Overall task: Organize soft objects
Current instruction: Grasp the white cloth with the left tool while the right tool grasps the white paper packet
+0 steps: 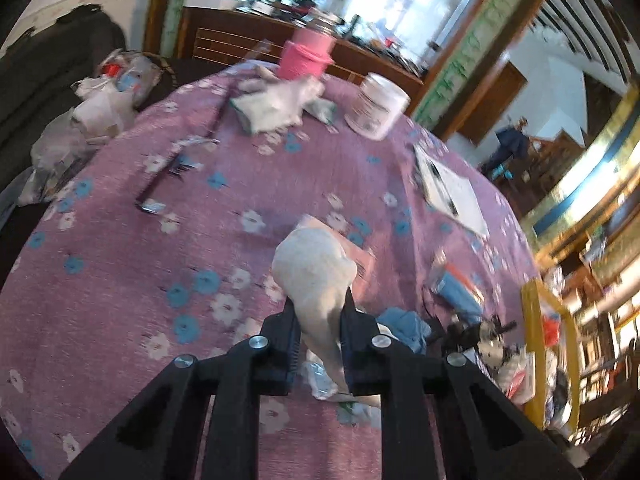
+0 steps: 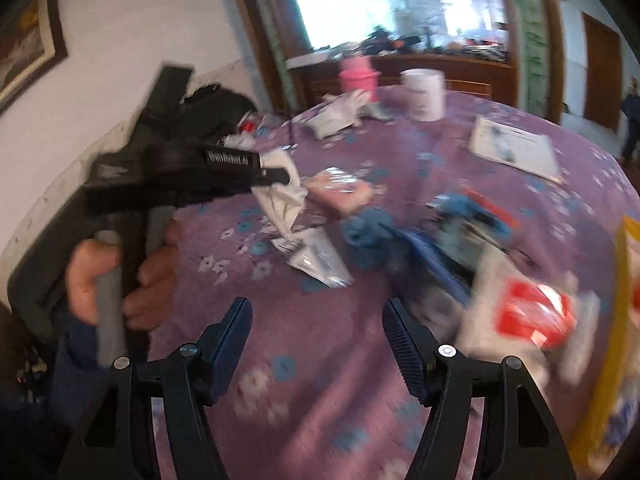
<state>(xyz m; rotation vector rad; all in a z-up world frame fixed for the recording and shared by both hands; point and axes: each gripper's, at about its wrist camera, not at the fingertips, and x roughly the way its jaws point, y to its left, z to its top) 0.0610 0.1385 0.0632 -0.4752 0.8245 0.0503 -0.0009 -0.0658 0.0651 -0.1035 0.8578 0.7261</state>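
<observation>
Carrying: left gripper [image 1: 319, 312] is clamped on a white cloth [image 1: 316, 272], which is lifted off the table [image 1: 120, 280] and bunched above the jaws, its tail trailing down between them.
From the right: same cloth [image 2: 282, 196] dangles off the left gripper [image 2: 276, 176], clear of the tablecloth, over a crinkly wrapper [image 2: 316, 260].
Right gripper [image 2: 316, 320]: jaws spread wide, nothing between them, hovering low over the table.
Waiting: blue cloth [image 2: 368, 236] lies crumpled just beside a pink pack [image 2: 340, 192]; more white cloths [image 1: 276, 104] are piled at the far edge by the pink tub [image 1: 306, 56].
Doing it well: I'd say keep the squeeze firm, lift high enough for the tail to clear the wrapper, and move steadily, as both views are blurred.
Drop spot: cannot tell; perhaps the far pile.
</observation>
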